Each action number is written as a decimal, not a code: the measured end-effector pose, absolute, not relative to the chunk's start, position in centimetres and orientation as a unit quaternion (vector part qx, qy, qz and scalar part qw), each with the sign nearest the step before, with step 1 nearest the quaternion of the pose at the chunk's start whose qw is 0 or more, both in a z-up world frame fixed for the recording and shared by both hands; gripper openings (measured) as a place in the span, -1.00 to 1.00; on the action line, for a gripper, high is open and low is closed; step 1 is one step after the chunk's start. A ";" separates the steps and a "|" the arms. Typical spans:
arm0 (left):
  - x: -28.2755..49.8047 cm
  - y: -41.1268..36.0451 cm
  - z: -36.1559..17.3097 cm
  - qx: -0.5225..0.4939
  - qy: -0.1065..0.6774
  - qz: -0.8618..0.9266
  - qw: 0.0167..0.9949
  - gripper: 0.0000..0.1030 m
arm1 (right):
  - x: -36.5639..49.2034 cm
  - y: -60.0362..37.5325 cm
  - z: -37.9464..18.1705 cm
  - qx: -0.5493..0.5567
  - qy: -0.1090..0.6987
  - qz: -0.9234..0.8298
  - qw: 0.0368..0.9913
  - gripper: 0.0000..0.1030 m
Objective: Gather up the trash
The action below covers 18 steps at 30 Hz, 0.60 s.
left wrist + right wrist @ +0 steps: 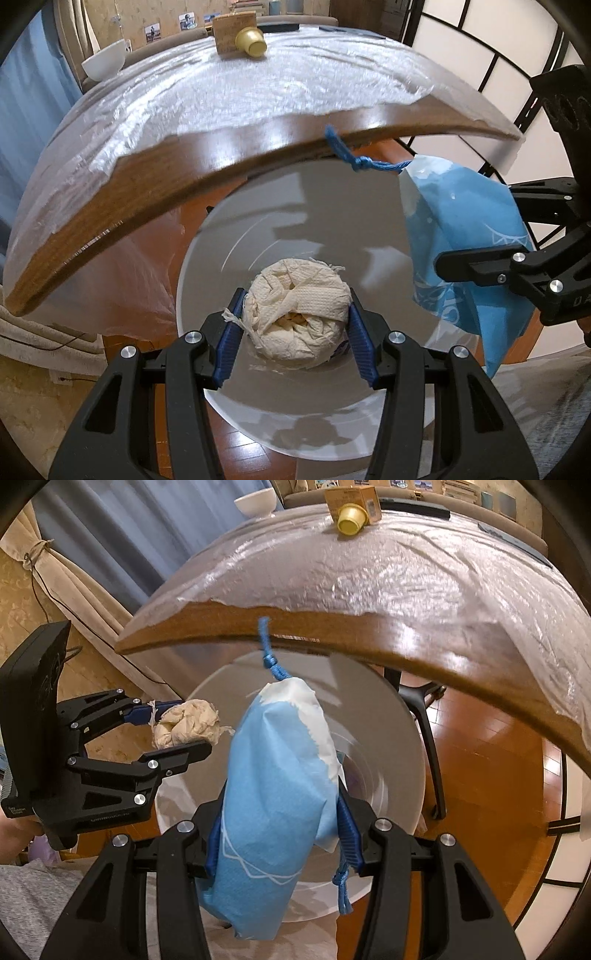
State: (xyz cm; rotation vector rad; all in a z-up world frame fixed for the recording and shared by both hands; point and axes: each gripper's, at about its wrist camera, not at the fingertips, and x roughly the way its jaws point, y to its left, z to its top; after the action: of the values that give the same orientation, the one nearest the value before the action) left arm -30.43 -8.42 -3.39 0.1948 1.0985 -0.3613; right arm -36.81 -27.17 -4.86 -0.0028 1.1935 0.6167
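My left gripper (pixel 295 308) is shut on a crumpled ball of paper towel (pixel 299 325), its blue pads (pixel 360 339) pressing both sides. The ball hangs over the mouth of a round white bin (pixel 229 258) that stands on the floor below the table edge. My right gripper (pixel 280 805) is shut on a blue and white paper bag (pixel 269 775) with a blue cord (pixel 264 635) reaching up to the table edge. In the right wrist view the left gripper (pixel 192 725) with the paper ball (pixel 184 723) is to the left of the bag, above the bin (pixel 388 720).
The wooden table (pixel 147 192) carries a wrinkled clear plastic sheet. At its far side a gold cup (pixel 251 40) lies on its side against a cardboard box (pixel 229 33), with a white bowl (pixel 105 59) nearby. A dark chair leg (pixel 432 738) stands behind the bin.
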 end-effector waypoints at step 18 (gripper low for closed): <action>-29.5 -8.8 -6.9 0.101 0.549 -0.158 0.815 0.03 | -36.0 -25.9 -8.4 -0.013 0.579 0.274 0.768 -0.05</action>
State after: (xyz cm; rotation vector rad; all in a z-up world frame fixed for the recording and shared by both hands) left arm -29.55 -8.82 -6.91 0.2161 1.1707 -0.3371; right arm -36.00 -25.95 -8.39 -0.0274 1.2562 0.5944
